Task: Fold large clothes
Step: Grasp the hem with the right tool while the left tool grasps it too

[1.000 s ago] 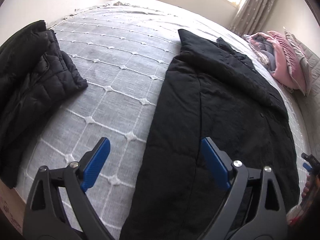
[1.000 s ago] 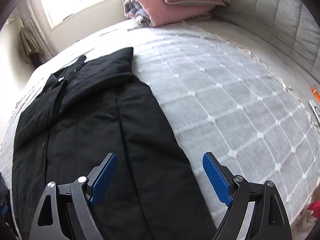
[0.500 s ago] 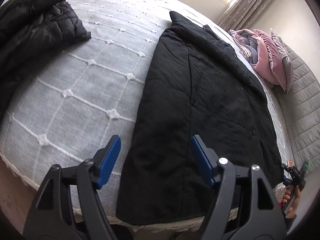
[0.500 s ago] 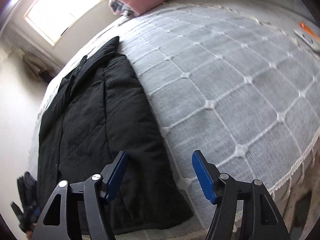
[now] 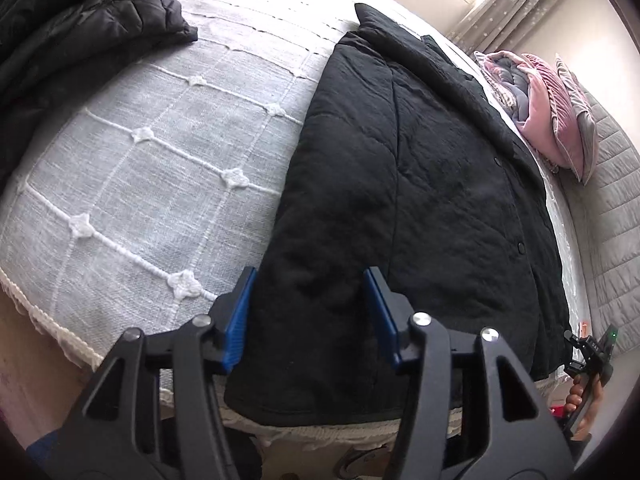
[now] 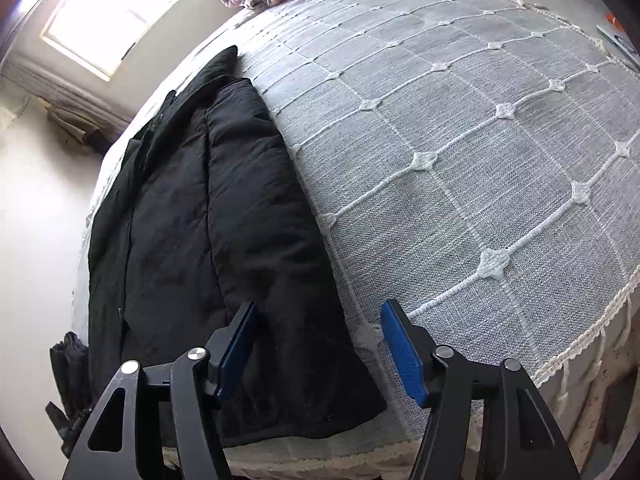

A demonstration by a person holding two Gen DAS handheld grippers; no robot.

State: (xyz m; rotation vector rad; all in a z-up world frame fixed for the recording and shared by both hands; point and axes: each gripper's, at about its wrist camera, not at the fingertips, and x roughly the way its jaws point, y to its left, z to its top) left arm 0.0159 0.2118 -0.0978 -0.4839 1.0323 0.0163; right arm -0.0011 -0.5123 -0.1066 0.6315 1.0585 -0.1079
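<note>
Two hand-held grippers, left (image 5: 311, 312) and right (image 6: 320, 344), jaws apart over one black coat (image 5: 420, 184).

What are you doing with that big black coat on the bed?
A person is getting ready to fold the black coat, which lies flat on the grey bedspread. The left gripper and the right gripper are both open, each at a bottom corner of the coat near the bed's edge. Neither has grabbed it yet. Another dark jacket is bunched up farther off.

low at bed foot, sharing black coat (image 5: 420, 184)
</note>
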